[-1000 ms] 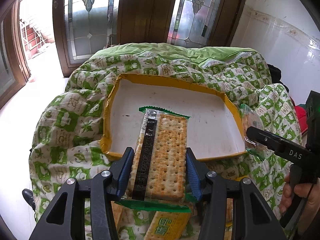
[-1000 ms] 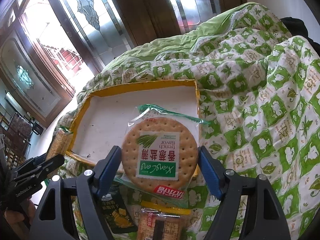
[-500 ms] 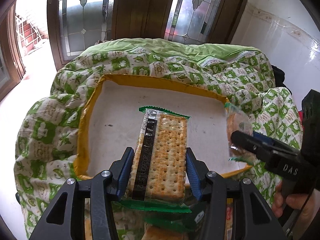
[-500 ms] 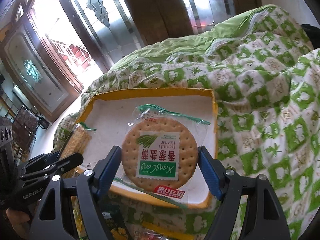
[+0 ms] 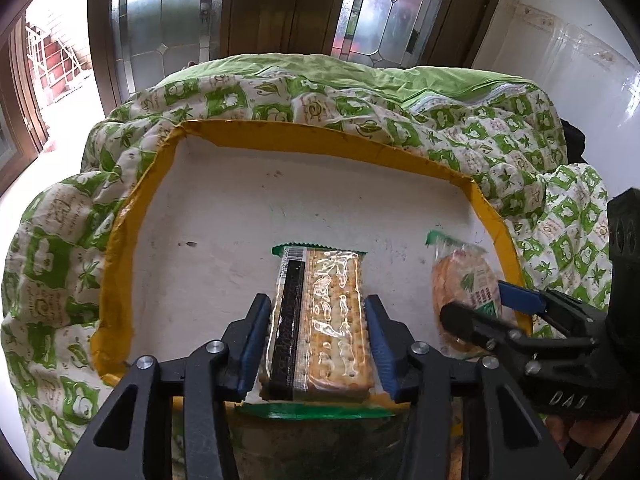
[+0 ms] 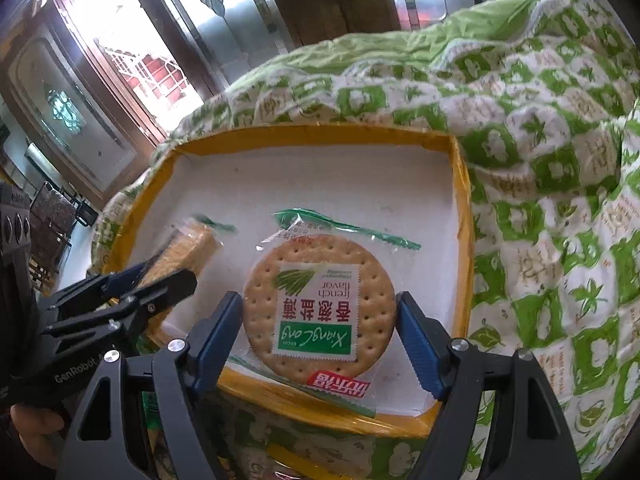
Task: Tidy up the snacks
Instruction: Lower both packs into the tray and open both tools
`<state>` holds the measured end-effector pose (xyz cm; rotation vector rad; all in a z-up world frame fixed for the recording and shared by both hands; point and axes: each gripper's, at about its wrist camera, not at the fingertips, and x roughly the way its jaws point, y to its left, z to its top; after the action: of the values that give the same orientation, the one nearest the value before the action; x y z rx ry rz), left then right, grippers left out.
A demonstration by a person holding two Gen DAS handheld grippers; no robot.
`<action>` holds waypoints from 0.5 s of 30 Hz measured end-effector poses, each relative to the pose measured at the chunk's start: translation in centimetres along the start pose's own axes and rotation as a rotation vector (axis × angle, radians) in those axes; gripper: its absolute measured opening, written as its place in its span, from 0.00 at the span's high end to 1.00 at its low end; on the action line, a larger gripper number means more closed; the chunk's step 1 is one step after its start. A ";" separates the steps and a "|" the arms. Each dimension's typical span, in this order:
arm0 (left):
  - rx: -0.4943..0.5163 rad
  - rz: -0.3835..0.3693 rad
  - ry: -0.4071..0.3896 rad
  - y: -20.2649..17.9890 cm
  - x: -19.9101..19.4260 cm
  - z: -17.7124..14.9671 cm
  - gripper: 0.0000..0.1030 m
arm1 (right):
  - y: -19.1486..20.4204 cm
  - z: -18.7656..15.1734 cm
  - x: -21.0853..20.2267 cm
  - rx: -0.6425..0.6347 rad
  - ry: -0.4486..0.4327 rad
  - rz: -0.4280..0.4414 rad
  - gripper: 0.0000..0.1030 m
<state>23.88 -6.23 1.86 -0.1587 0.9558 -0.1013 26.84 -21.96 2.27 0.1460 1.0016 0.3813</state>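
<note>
My left gripper (image 5: 318, 334) is shut on a rectangular cracker pack (image 5: 320, 320) and holds it over the near middle of a shallow white tray with a yellow rim (image 5: 132, 216). My right gripper (image 6: 320, 336) is shut on a round cracker pack (image 6: 320, 304) with a green label, over the tray's (image 6: 460, 208) right near corner. The round pack (image 5: 466, 292) and right gripper (image 5: 508, 312) show at the right of the left wrist view. The left gripper (image 6: 132, 284) and its pack (image 6: 188, 252) show at the left of the right wrist view.
The tray lies on a bunched green and white quilt (image 5: 540, 184). More snack packets (image 6: 296, 456) lie on the quilt in front of the tray's near rim. Wooden doors with leaded glass (image 5: 168, 20) stand behind, and a white tiled wall (image 5: 580, 60) at the right.
Both grippers have moved forward over the tray with their packs still held. The tray now fills more of both views, and the two grippers are closer together.
</note>
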 end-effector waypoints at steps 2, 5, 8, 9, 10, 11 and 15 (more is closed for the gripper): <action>0.004 -0.001 0.004 -0.3 0.4 0.1 0.51 | 0.2 -0.2 0.4 -0.021 0.007 -0.015 0.26; 0.006 -0.002 0.011 -0.4 0.7 0.1 0.51 | 0.5 -0.3 0.8 -0.037 0.015 -0.023 0.26; 0.010 -0.001 0.014 -0.6 0.9 -0.1 0.51 | 0.8 -0.5 1.1 -0.063 0.024 -0.044 0.26; 0.011 0.000 0.015 -0.6 1.0 -0.1 0.51 | 0.9 -0.5 1.2 -0.067 0.027 -0.048 0.26; 0.012 -0.002 0.018 -0.5 1.1 -0.1 0.51 | 0.9 -0.6 1.3 -0.072 0.030 -0.053 0.26; 0.010 -0.001 0.019 -0.5 1.2 -0.1 0.51 | 0.8 -0.7 1.4 -0.076 0.032 -0.058 0.26; 0.007 0.002 0.023 -0.3 1.4 -0.1 0.51 | 1.1 -0.8 1.9 -0.111 0.043 -0.090 0.26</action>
<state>24.64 -6.73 0.75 -0.1507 0.9788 -0.1049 26.80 -20.32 0.68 -0.0075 1.0234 0.3582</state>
